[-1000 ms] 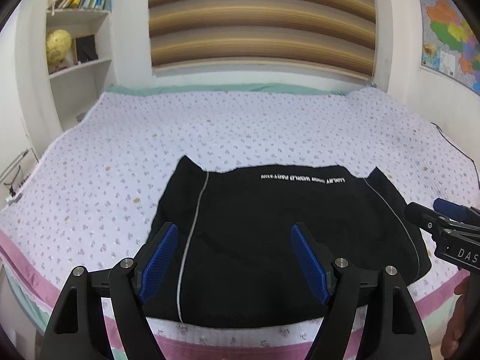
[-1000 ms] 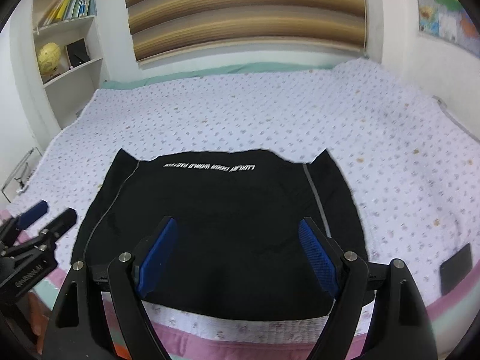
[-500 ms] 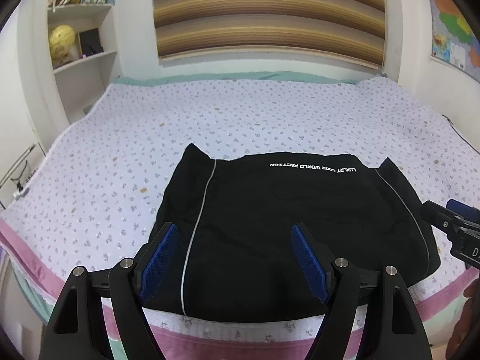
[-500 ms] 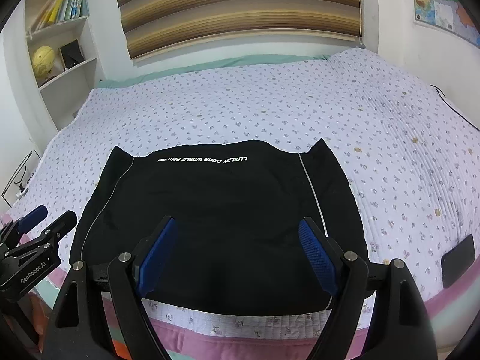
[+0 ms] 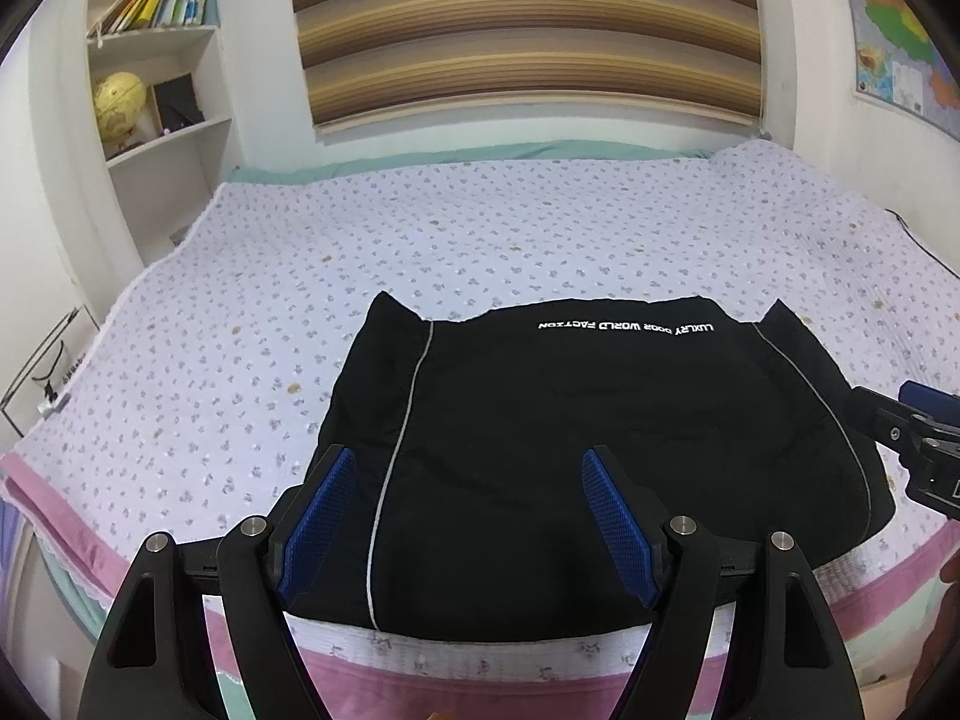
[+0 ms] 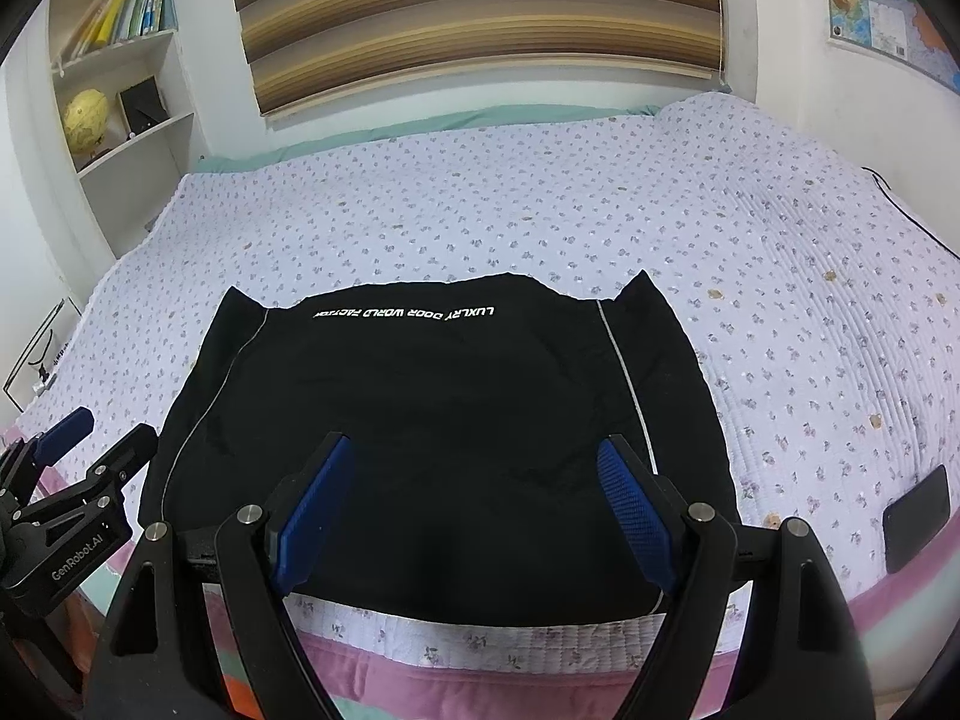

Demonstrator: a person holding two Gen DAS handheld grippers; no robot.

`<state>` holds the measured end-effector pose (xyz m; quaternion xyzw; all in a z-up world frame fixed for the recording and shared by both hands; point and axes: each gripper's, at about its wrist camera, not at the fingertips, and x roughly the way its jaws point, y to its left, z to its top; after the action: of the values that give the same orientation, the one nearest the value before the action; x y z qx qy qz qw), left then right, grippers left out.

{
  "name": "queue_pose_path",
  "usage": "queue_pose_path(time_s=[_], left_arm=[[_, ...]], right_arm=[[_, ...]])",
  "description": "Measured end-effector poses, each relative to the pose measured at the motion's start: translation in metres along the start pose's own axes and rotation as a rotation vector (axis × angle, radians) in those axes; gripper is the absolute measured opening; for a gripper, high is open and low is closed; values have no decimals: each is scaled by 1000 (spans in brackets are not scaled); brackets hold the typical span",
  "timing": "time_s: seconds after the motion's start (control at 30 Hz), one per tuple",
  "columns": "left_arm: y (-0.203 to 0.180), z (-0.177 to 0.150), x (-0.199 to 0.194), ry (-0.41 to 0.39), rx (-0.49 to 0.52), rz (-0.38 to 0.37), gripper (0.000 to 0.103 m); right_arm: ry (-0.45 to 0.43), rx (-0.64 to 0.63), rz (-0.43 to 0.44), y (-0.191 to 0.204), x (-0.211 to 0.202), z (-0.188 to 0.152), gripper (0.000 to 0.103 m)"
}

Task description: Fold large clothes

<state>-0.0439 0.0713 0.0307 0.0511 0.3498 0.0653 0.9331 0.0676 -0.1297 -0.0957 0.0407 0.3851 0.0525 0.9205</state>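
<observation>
We see a folded black jacket near the bed's near edge. Our left claw and right claw hover wide open above it, holding nothing.

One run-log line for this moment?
left hand-held gripper: open, empty | right hand-held gripper: open, empty | black garment: flat on bed, ungrasped

Black garment, white piping, folded flat near bed's front edge.

Even, soft indoor light, no hard shadows. Both fisheye views bow heavily at the edges, corners vignetted black. Focus is sharp; the black garment swallows detail.
</observation>
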Motion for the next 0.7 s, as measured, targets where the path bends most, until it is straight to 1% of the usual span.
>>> queue_pose_path(time_s=[0.1,0.3,0.7], left_arm=[[0,-1,-1,-8,-3,2,79],[-2,-2,-1,-15,17,30,79],[-5,-3,1,-16,40,38,79]], right_arm=[[3,-4,1,1,1,-1,85],[7,-4,5,2,2,-2,85],[11,-9,0,3,4,-4,85]])
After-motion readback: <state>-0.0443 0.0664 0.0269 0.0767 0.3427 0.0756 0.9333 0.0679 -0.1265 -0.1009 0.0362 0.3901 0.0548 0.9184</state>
